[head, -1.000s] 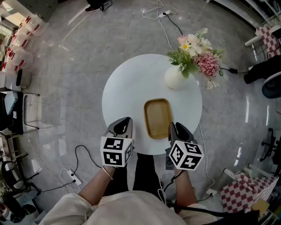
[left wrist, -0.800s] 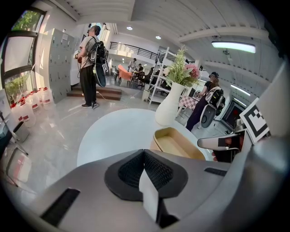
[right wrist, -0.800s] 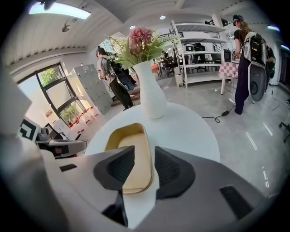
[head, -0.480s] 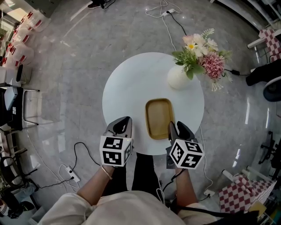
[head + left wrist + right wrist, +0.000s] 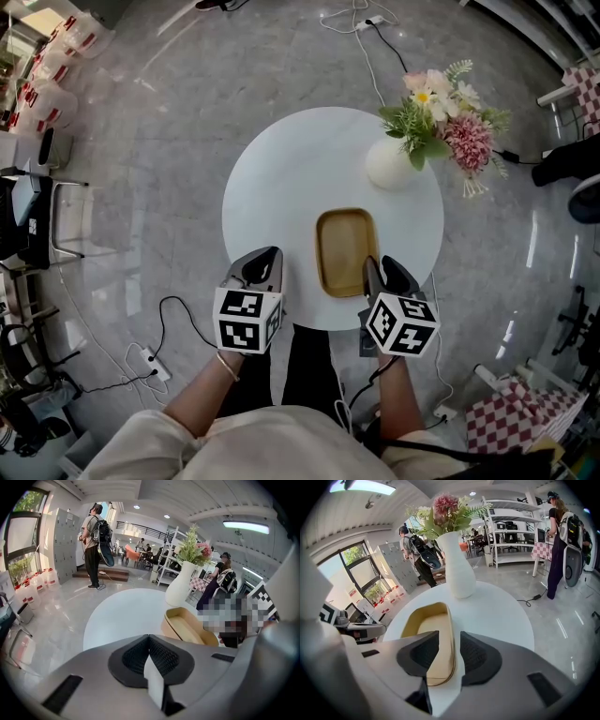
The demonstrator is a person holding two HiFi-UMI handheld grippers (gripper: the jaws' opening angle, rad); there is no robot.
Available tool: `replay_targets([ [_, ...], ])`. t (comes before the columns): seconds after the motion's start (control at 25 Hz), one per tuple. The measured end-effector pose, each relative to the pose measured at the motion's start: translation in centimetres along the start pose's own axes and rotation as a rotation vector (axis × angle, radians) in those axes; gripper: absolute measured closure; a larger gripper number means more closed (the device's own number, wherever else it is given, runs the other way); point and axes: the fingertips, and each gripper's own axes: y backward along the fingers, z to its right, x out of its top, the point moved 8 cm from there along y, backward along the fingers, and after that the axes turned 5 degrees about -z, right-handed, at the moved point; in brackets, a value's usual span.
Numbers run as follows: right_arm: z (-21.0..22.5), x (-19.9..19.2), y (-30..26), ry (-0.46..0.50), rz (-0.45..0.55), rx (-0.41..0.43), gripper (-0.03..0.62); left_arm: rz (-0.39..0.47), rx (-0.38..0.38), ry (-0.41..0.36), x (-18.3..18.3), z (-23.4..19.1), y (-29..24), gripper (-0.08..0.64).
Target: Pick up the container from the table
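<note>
Right gripper lines up on the container's near right rim.

Round white table [image 5: 272, 178] first. The tan container [image 5: 345, 251] sits on its near half, a little right of centre, with its long axis running straight away from the person and the vase [image 5: 389, 164] beyond it. The right gripper [image 5: 382, 272] is clearly the nearer one, right at the container's near right corner. The left gripper [image 5: 265, 262] hangs over the near table edge, apart on the container's left. The right jaws have just been opening and now stand wide, the container's right rim lying in the gap between them. The pads [image 5: 419, 656] aren't pressing it yet, so it looks set to close on that wall. The left jaws are together, nothing in them.
</note>
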Motion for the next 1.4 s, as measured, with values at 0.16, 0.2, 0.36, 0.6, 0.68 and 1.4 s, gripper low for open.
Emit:
replay_targets([
  [0.16, 0.1, -0.1, -0.4, -0.004, -0.008, 0.003, 0.436, -0.009, 0.003, 0.005, -0.3, -0.2, -0.2, 0.543],
  [0.2, 0.1, -0.1, -0.5, -0.005, -0.010, 0.003, 0.436, -0.009, 0.004, 0.006, -0.3, -0.2, -0.3, 0.543],
  [0.36, 0.2, -0.2, -0.8, -0.009, -0.018, 0.006, 0.446, -0.015, 0.007, 0.008, -0.4, -0.3, -0.5, 0.543],
  [0.6, 0.3, -0.3, -1.1, -0.011, -0.025, 0.011, 0.459, -0.019, 0.009, 0.007, -0.4, -0.4, -0.7, 0.543],
  [0.68, 0.2, -0.3, -1.2, -0.008, -0.029, 0.013, 0.465, -0.020, 0.009, 0.005, -0.4, -0.4, -0.9, 0.543],
  [1.4, 0.3, -0.2, -1.7, -0.002, -0.042, 0.010, 0.505, -0.030, 0.008, 0.003, -0.4, -0.4, -1.3, 0.543],
])
